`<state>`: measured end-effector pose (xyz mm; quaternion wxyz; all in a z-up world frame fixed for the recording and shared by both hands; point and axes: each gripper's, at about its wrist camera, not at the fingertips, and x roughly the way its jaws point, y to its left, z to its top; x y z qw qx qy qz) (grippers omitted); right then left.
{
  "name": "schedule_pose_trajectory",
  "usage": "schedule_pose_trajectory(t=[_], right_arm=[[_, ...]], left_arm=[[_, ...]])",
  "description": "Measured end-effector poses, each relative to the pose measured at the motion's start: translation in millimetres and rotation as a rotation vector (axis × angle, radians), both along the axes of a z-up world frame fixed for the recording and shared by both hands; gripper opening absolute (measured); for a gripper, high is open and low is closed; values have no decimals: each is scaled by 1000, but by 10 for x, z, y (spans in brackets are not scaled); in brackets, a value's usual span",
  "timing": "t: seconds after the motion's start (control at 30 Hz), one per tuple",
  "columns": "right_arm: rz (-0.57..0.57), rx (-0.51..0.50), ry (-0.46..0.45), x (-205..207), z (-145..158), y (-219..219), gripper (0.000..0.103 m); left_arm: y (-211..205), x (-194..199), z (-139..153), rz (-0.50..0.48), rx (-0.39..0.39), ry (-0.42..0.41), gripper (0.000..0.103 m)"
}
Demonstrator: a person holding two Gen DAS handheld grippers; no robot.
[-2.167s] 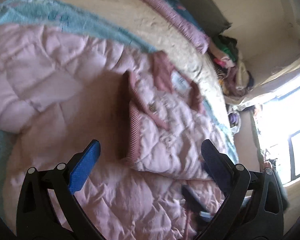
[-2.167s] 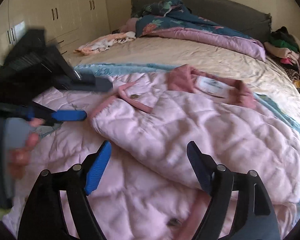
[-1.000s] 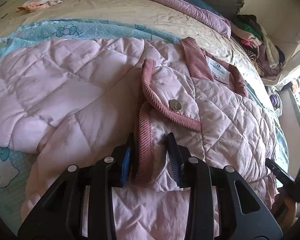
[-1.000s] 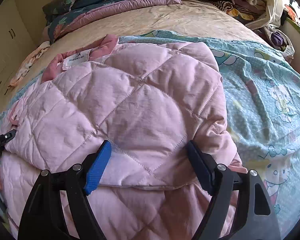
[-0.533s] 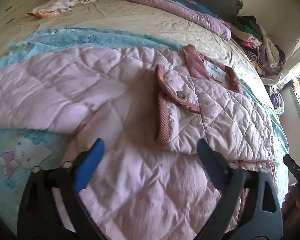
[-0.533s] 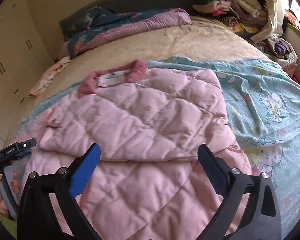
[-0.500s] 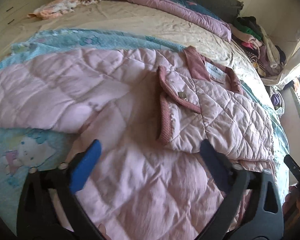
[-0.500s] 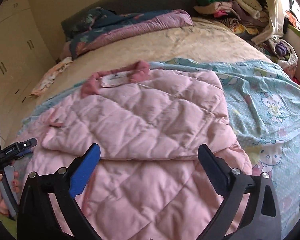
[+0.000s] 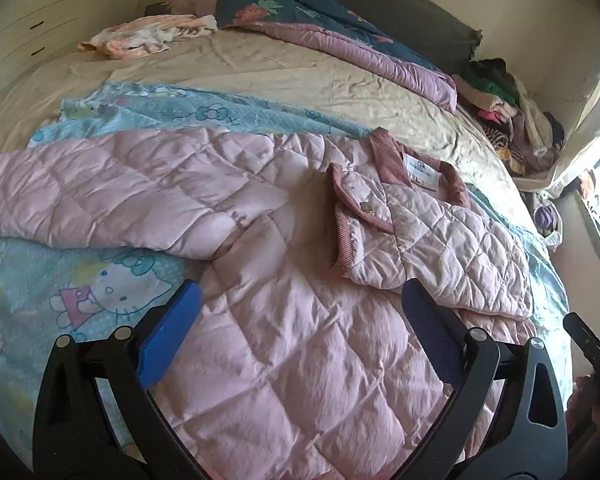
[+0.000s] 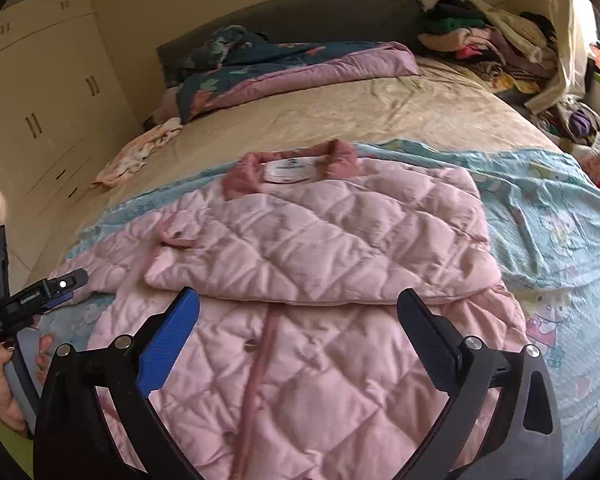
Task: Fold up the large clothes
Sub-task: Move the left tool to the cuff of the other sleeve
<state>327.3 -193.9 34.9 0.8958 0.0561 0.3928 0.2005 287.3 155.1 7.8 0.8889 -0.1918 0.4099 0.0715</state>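
Now, one pink quilted jacket (image 9: pixel 284 340) lies spread on one bed (image 9: pixel 300 76), on top of a blue cartoon sheet (image 9: pixel 80 280). Going left to right in the left wrist view: one sleeve (image 9: pixel 112 196) stretches out flat to the left, the open body of the jacket fills the middle, and the other side is folded inward on the right, near the collar (image 9: pixel 388 156) with its one white label (image 9: pixel 422 170). The left gripper (image 9: pixel 300 336) hovers above the jacket with its two fingers spread wide, nothing between them. At the far right edge, part of the right gripper (image 9: pixel 592 352) shows.

The right wrist view shows what the other does not: a hand (image 10: pixel 4 384) holding the left gripper at the far left, cupboards (image 10: pixel 40 112) behind it, and the jacket's front strip with three snaps (image 10: pixel 250 346). The right gripper (image 10: pixel 300 332) also hovers over the jacket, its two fingers wide apart and empty. Both views show one clothes heap (image 10: pixel 484 40) at the bed's far corner.
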Motion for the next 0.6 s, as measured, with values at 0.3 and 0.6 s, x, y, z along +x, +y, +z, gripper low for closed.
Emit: schedule_pose_trajectory(t=[0.3, 0.6], right_arm=[[78, -20, -35, -126, 178, 482, 99], [167, -42, -54, -195, 277, 1039, 99]], left_arm=[[280, -209, -5, 59, -1, -16, 94], [708, -363, -40, 158, -26, -23, 94]])
